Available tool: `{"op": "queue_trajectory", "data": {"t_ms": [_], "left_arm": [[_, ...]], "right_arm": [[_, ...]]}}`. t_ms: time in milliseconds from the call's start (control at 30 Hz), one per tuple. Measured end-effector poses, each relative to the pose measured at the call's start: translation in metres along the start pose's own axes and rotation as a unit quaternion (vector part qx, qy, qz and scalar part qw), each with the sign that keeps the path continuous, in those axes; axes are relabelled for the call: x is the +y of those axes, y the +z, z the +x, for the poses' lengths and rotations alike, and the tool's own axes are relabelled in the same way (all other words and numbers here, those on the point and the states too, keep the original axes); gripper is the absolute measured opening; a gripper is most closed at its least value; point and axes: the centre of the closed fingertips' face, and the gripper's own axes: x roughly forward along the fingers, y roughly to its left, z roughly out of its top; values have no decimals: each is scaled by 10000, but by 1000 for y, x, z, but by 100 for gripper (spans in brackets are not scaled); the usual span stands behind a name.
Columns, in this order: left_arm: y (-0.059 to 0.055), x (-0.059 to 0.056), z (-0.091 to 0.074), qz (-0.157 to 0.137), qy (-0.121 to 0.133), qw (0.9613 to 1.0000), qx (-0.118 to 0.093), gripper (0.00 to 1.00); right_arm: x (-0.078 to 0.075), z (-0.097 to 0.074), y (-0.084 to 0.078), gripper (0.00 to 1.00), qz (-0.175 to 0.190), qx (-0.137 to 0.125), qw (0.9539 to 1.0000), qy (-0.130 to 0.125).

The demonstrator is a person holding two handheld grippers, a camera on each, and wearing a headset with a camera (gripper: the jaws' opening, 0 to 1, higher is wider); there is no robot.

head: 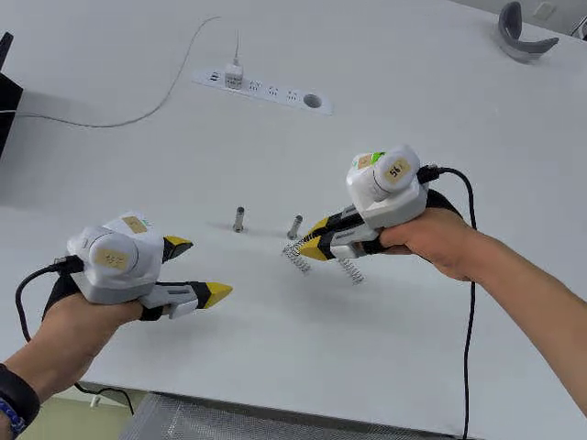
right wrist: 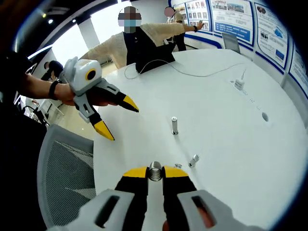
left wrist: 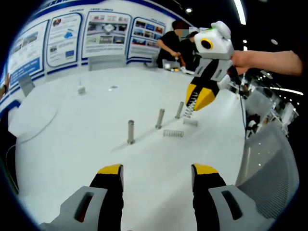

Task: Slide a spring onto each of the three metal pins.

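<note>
The right tongs point(head: 312, 246) pinch a spring point(head: 295, 258) just above the bench point(head: 413, 110), near the upright metal pins point(left wrist: 130, 131). The left tongs point(head: 199, 268) hang wide apart and empty. A second spring point(head: 350, 270) lies flat nearby.

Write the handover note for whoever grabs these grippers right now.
Grippers: the left gripper is open and empty, facing the pins. The right gripper is shut on the held spring, close beside the far pin.
Things: the near pin, middle pin and far pin stand upright on the table, all bare. A loose spring and a second loose spring lie by the right gripper.
Done: no spring is on a pin.
Left: all three pins.
</note>
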Motion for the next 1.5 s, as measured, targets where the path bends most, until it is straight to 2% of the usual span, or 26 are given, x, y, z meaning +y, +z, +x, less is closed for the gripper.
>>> {"op": "queue_trajectory", "data": {"t_ms": [400,900,1167,1500], "left_arm": [[-2,9,-7,-84,132,9999,8,64],[-6,10,-14,-99,222,9997,25,67],[-7,17,-19,-174,294,9994,-3,67],[-7,17,-18,-217,288,9993,-32,66]], "right_arm": [[-19,12,23,12,-183,27,9998,-71],[-43,31,41,12,54,-49,9998,-176],[-41,40,59,12,-61,-22,9999,-135],[-39,53,67,12,-275,127,9995,-44]]}}
